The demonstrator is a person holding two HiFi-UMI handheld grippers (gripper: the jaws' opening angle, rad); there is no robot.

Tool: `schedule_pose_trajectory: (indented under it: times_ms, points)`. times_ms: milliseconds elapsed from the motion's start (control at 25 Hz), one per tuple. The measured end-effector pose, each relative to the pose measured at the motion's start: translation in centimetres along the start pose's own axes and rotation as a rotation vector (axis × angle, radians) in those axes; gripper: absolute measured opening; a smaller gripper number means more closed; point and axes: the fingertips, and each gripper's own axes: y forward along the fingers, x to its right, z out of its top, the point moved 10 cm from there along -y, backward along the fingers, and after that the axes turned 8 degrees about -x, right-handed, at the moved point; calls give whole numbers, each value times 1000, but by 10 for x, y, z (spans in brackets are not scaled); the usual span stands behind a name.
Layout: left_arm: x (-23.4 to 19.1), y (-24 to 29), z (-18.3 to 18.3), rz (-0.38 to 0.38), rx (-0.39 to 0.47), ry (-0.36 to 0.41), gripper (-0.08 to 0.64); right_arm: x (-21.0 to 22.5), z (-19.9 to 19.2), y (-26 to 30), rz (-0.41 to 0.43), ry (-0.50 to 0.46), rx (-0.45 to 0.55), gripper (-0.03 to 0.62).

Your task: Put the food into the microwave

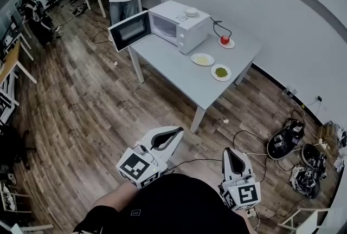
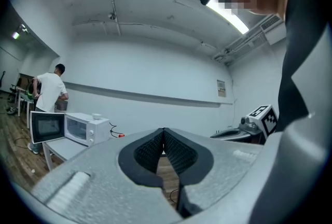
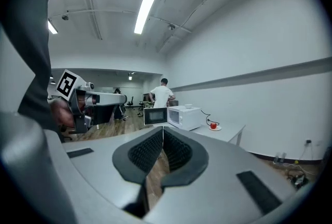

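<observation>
The left gripper (image 2: 164, 132) and right gripper (image 3: 163, 129) have matt, pale grey plastic shells with a fine grainy surface. Their pads (image 2: 148, 150) look like black rubber, closely ribbed. Beneath both grippers, the floor (image 1: 81, 119) is brown wood-look planking with a dull sheen. Ahead of the jaws, the table (image 1: 179, 81) has a smooth, matt grey top. The microwave (image 1: 184, 27) on it has a smooth white casing and a dark, glossy door pane (image 1: 130, 31).
</observation>
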Motion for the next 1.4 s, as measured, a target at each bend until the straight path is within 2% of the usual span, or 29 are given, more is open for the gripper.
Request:
schedule_pose_trajectory:
  times_ms: [120,280,480,640,800,1040,1200,1400]
  points:
    - [14,8,8,30,-3,24,9,26,-13,-18,-29,30,4,15]
    - [40,11,4,61,-46,7,9,53,-32,-41,-47,85,-14,16]
    - [52,25,-3,46,-79,3,9,70,-45,-49,-44,126,-20,16]
    - [47,38,4,14,-21,9,9,72,-47,-32,-14,138,-41,15]
    - [17,57,-2,12,-67,-3,9,71,-40,-5,13,122,-56,15]
    - [-43,109,4,-23,-39,25,9,93,-33,53,-18,128,-110,15]
    - [-92,149,5,-39,-31,28,9,119,-24,108,-42,144,-130,15]
    - [-147,188,7,-65,-49,15,9,136,6,184,-17,104,-136,15]
